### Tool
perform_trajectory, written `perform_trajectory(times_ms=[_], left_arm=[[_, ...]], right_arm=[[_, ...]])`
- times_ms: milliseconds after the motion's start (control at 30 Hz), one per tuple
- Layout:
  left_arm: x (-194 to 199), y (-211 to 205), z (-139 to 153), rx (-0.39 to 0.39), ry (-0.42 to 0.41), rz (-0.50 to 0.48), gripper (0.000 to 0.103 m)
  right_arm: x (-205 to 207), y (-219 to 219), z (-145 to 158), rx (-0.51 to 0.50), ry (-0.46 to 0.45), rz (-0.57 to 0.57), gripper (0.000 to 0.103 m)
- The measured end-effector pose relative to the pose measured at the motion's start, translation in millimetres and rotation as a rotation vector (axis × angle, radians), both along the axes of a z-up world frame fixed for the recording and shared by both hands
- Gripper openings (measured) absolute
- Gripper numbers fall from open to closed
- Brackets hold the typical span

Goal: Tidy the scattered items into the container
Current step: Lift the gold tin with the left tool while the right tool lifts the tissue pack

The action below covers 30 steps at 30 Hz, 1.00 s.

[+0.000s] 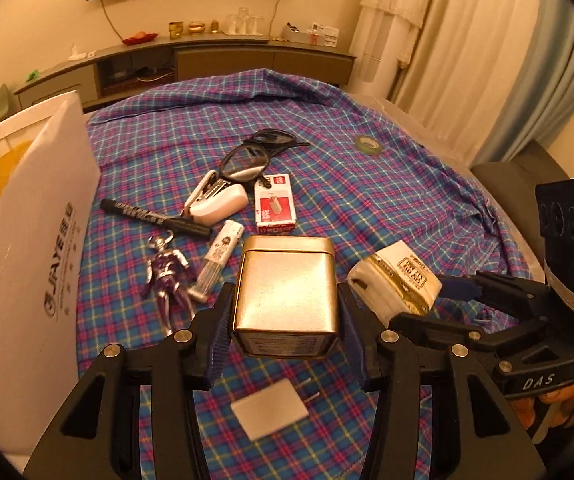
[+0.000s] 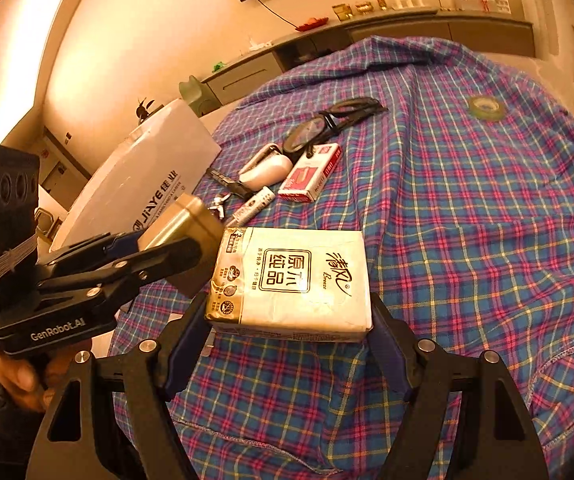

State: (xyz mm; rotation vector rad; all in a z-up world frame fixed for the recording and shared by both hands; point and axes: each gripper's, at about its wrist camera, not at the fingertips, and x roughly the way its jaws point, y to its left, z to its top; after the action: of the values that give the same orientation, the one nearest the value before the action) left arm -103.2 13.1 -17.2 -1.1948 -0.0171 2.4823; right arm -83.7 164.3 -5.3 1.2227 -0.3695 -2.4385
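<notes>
At the far left I see the white container, its wall with printed letters standing at the edge of the plaid cloth. Next to it on the cloth lie a black marker and a small silver-purple figure, then a white tube just beside the figure. Behind them is a white stapler, touching a pair of black glasses, and a red-white staple box just right of the stapler.

In the middle my left gripper is clamped on a gold tin; both blue pads press its sides and the tin is lifted above the cloth. Under it a flat white pad rests on the cloth.

More to the right, my right gripper is closed tight on a tissue pack, which is held off the cloth, near the tin but apart from it. Far at the right back a roll of tape lies alone on the cloth, well apart from the other items
</notes>
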Motion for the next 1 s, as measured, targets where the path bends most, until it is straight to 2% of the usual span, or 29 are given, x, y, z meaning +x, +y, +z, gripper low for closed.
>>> perform_trajectory(times_ms=[133, 333, 467, 833, 1000], left_arm=[[10.0, -10.6, 4.8, 0.013, 0.003, 0.013, 0.051], [19.2, -21.2, 5.9, 0.038, 0.001, 0.019, 0.051], [23.9, -22.2, 3.5, 0.051, -0.005, 0.013, 0.051], [31.1, -35.1, -1.0, 0.092, -0.013, 0.022, 0.051], [35.7, -43.3, -2.3, 0.111, -0.014, 0.028, 0.051]], right_arm=[[2.8, 7.4, 0.9, -0.009, 0.006, -0.031, 0.076], [-4.4, 14.7, -20.8, -0.019, -0.081, -0.022, 0.077], [-1.7, 8.4, -25.1, 0.020, -0.064, -0.022, 0.077], [14.5, -22.9, -11.7, 0.270, 0.095, 0.002, 0.077], [26.0, -47.3, -16.2, 0.486, 0.179, 0.048, 0.077]])
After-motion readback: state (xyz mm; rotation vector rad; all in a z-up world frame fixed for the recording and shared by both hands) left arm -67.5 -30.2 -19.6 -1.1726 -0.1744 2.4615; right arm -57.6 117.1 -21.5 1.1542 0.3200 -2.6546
